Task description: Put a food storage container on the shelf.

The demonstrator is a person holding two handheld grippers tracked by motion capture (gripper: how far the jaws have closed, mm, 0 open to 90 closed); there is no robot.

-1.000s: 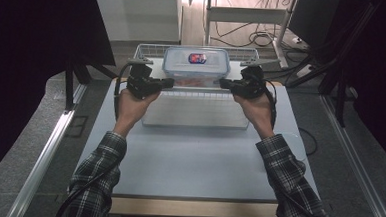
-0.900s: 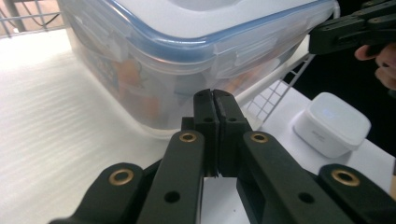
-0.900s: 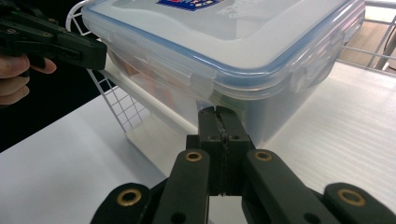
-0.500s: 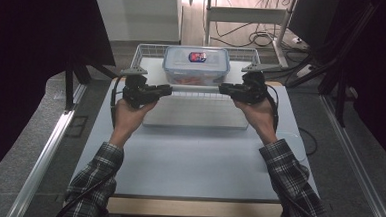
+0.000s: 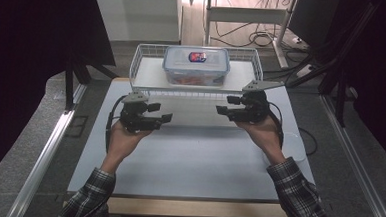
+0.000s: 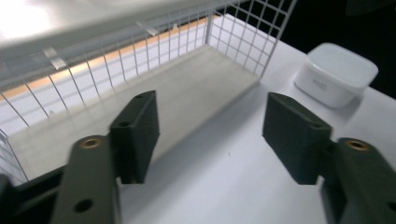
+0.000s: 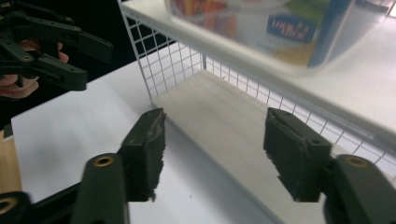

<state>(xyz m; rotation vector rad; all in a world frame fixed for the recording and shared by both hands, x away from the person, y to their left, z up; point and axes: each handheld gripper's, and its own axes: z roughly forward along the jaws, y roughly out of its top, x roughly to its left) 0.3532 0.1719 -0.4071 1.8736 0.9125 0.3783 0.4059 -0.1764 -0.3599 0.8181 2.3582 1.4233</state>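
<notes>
Oddly, left claw (image 6: 210, 135) view reveals a white tub (image 6: 337, 73).

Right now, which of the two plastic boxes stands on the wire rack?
The clear box with the blue-rimmed lid and a red label stands on the rack. The white box sits on the table, beside the rack.

A blue label (image 7: 286, 29) on the clear food container (image 5: 196, 66) carries blurred white lettering that cannot be read.
</notes>
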